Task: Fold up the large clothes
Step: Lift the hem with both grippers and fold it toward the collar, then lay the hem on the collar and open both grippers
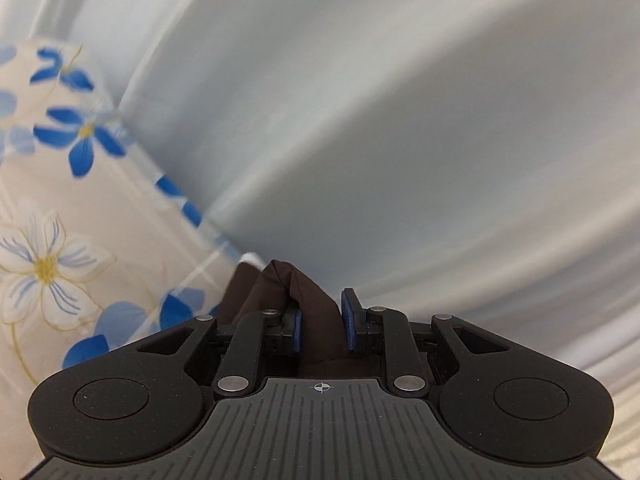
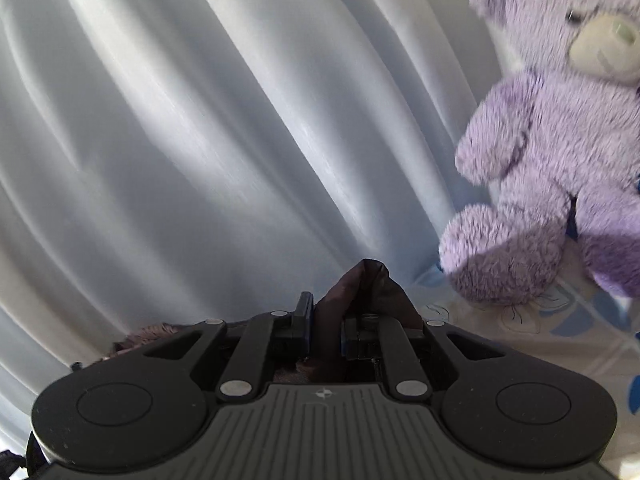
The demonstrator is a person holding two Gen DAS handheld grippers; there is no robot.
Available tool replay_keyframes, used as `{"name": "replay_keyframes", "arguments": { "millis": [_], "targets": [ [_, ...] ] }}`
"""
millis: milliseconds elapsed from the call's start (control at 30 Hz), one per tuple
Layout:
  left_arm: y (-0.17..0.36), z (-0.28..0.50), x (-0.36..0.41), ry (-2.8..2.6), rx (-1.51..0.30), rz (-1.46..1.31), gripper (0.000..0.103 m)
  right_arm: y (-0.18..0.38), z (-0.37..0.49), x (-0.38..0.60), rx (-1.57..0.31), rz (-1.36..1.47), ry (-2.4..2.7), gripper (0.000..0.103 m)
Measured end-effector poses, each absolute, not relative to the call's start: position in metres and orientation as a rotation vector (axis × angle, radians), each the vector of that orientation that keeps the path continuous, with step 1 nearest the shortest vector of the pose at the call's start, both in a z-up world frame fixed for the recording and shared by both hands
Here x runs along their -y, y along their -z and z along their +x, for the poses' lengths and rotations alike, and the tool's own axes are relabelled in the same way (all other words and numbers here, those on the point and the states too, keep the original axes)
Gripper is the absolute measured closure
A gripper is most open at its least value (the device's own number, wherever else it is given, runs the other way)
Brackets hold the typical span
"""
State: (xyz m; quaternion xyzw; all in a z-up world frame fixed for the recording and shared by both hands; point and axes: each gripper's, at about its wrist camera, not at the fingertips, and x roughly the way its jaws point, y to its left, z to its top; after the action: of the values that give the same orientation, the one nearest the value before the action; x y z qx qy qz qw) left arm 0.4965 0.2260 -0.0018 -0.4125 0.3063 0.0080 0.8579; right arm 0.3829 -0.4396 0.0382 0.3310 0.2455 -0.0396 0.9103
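Both the left gripper [image 1: 320, 330] and right gripper [image 2: 325, 330] have their jaws clamped on bunched dark brown garment [image 1: 298, 300], lifted before the pale curtain [image 2: 200, 140], so folding looks barely begun, with no fold visible.

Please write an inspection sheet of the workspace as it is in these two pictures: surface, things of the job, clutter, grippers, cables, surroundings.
Surface: floral bedsheet, cream with blue and white flowers, seen at the frame edges.
Job's things: dark brown garment, bunched folds pinched in both grippers; its full shape is hidden.
Clutter: purple teddy bear sitting on the sheet, to the right in the right wrist view.
Grippers: left hand-held gripper shut on the garment; right hand-held gripper shut on the garment.
Cables: nothing seen.
Surroundings: pale curtain in long folds fills the background of both views.
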Motion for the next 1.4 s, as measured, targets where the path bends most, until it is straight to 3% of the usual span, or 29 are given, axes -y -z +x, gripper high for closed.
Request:
{"name": "replay_keyframes", "arguments": {
  "millis": [200, 400, 467, 533, 600, 633, 667, 733, 800, 867, 967, 1167, 1267, 1400],
  "targets": [
    [0.047, 0.507, -0.238, -0.042, -0.676, -0.968, 0.075, 0.011, 0.403, 0.443, -0.564, 0.707, 0.078, 0.091],
    [0.041, 0.506, -0.252, 0.006, -0.673, -1.035, 0.066, 0.022, 0.411, 0.466, -0.602, 0.793, -0.006, 0.087],
    [0.035, 0.498, -0.264, -0.022, -0.617, -1.078, 0.057, 0.022, 0.407, 0.477, -0.576, 0.857, -0.047, 0.082],
    [0.02, 0.483, -0.278, -0.151, -0.51, -1.051, 0.029, 0.021, 0.401, 0.488, -0.549, 0.935, -0.068, 0.078],
    [0.007, 0.475, -0.285, -0.191, -0.487, -0.999, 0.027, 0.021, 0.393, 0.499, -0.525, 0.987, -0.055, 0.057],
    [0.002, 0.475, -0.283, -0.163, -0.501, -0.968, 0.027, 0.018, 0.387, 0.503, -0.489, 0.989, -0.018, 0.024],
    [-0.004, 0.475, -0.275, -0.141, -0.517, -0.921, 0.027, 0.012, 0.38, 0.506, -0.444, 0.969, 0.029, 0.019],
    [-0.013, 0.477, -0.244, -0.084, -0.529, -0.793, 0.027, -0.003, 0.368, 0.504, -0.36, 0.926, 0.036, 0.022],
    [-0.019, 0.485, -0.196, -0.007, -0.531, -0.669, 0.027, -0.015, 0.373, 0.482, -0.361, 0.869, 0.0, 0.036],
    [-0.021, 0.492, -0.14, 0.088, -0.531, -0.57, 0.026, -0.019, 0.389, 0.432, -0.419, 0.758, -0.075, 0.065],
    [-0.017, 0.506, -0.055, 0.203, -0.524, -0.386, 0.019, -0.019, 0.411, 0.336, -0.482, 0.533, -0.202, 0.087],
    [0.028, 0.536, 0.041, 0.14, -0.501, 0.018, 0.012, 0.01, 0.441, 0.211, -0.533, 0.29, -0.302, 0.092],
    [0.065, 0.55, 0.033, 0.125, -0.577, -0.038, 0.006, 0.051, 0.447, 0.197, -0.584, 0.189, -0.257, 0.095],
    [0.069, 0.56, 0.02, 0.137, -0.61, -0.124, 0.006, 0.056, 0.447, 0.191, -0.571, 0.162, -0.244, 0.095]
  ]
}}
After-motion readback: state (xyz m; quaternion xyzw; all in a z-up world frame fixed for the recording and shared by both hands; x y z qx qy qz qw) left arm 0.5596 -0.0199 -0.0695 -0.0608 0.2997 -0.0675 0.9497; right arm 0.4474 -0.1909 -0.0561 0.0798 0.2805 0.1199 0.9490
